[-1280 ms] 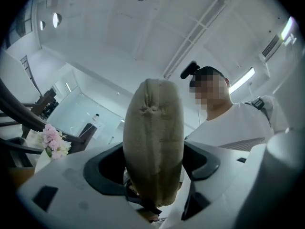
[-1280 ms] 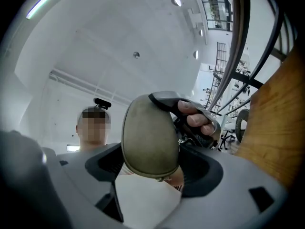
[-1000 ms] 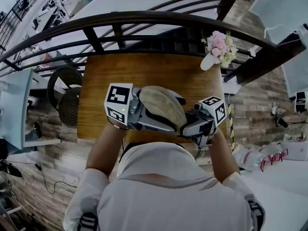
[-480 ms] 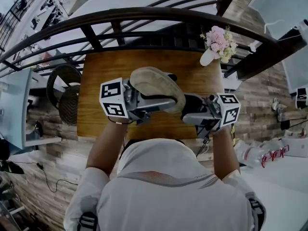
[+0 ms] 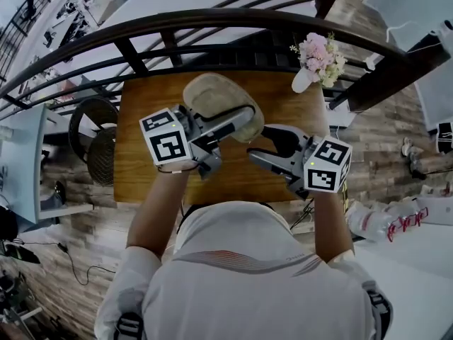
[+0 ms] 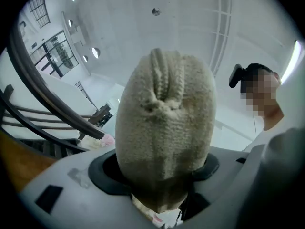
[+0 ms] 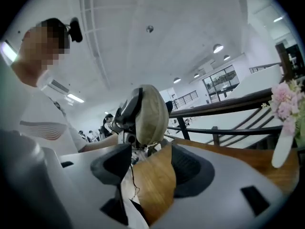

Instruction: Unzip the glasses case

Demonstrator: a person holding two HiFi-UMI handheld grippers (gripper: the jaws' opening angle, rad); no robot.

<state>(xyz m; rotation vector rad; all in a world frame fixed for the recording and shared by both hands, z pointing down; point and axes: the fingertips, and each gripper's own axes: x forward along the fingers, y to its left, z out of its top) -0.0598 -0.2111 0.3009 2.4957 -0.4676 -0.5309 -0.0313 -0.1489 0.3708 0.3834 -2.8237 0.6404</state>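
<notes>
In your left gripper view the beige fleecy oval glasses case (image 6: 164, 128) fills the middle, and its lower end sinks out of sight between the jaws of the left gripper (image 6: 159, 173). Its zip is lost in the pile (a puckered seam at the top is all you get), so open or closed cannot be told. In the head view your white shirt (image 5: 241, 275) covers the near edge of the brown wooden table (image 5: 141, 168). The right gripper view's right edge cuts off the white vase of pink flowers (image 7: 282, 147).
</notes>
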